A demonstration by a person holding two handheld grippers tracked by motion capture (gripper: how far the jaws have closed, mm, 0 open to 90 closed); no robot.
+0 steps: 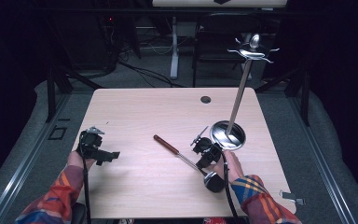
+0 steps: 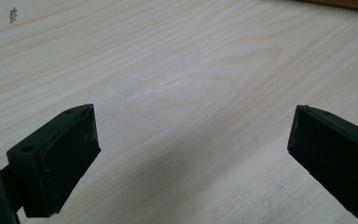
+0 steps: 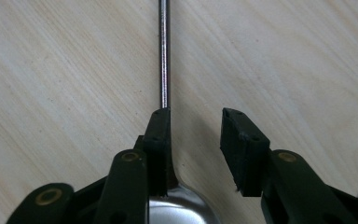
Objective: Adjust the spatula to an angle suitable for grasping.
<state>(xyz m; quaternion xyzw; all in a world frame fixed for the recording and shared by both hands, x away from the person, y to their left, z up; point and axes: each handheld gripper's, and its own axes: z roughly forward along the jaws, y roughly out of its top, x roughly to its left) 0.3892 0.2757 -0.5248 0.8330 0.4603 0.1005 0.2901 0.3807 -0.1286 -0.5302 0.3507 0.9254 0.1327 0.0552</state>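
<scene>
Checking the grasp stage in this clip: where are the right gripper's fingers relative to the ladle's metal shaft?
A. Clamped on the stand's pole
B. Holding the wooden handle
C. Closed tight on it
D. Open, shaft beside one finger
D: the right gripper is open, and the ladle has its shaft running along one finger, not clamped.

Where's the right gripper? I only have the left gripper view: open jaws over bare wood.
Observer: The right gripper is low over a ladle, near its bowl end, jaws open.
Operator: Shaft centred in the gap?
Observer: No. In the right gripper view the shaft lines up with one jaw; the gap itself shows bare table.
Operator: Anything else out there?
Observer: A utensil stand, upright, its round base close beside the right hand.
</scene>
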